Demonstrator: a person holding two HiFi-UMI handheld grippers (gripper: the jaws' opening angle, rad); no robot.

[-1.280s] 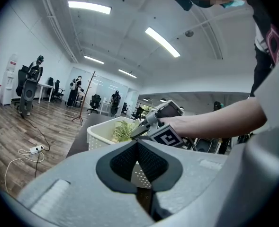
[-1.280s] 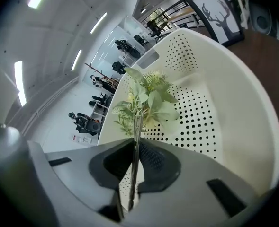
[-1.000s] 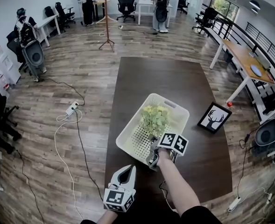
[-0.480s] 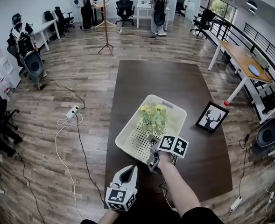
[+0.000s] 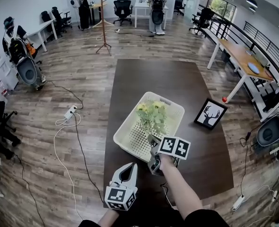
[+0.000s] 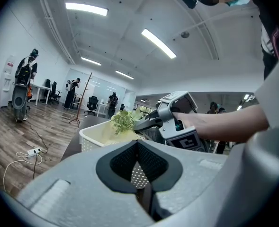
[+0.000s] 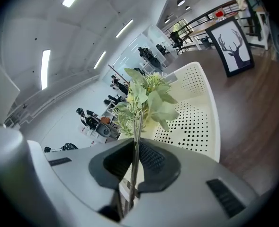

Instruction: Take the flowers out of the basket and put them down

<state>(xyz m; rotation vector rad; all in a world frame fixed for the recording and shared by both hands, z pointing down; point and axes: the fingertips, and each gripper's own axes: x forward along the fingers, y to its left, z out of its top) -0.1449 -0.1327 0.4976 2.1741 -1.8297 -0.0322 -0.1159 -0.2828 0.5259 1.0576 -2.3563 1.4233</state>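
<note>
The dark table (image 5: 130, 79) carries the job, and on it the white perforated basket (image 5: 138, 138) sits where it did a second ago. What has changed is inside it. The flowers (image 5: 152, 115) looked spread flatter over the basket a second ago. Now they stand more upright, with their thin stems running down into my right tongs (image 5: 152, 143). These tongs hang over the basket's near end and are clamped tight on those stems, with the heads fanned out ahead of the jaws. I take that to mean the lift has begun. It is not finished, because the bunch is still above the basket and has not cleared the rim. Next I have to carry it sideways to bare tabletop and lay it down. The stems are slim, so I judge they could slip or bend if I swing fast. Apart from the bunch I see nothing else in the basket. To its right a framed deer picture (image 5: 210, 114) stands well apart. My left tongs (image 5: 126, 171) hang near the table's near edge, as before, jaws together on nothing.
</note>
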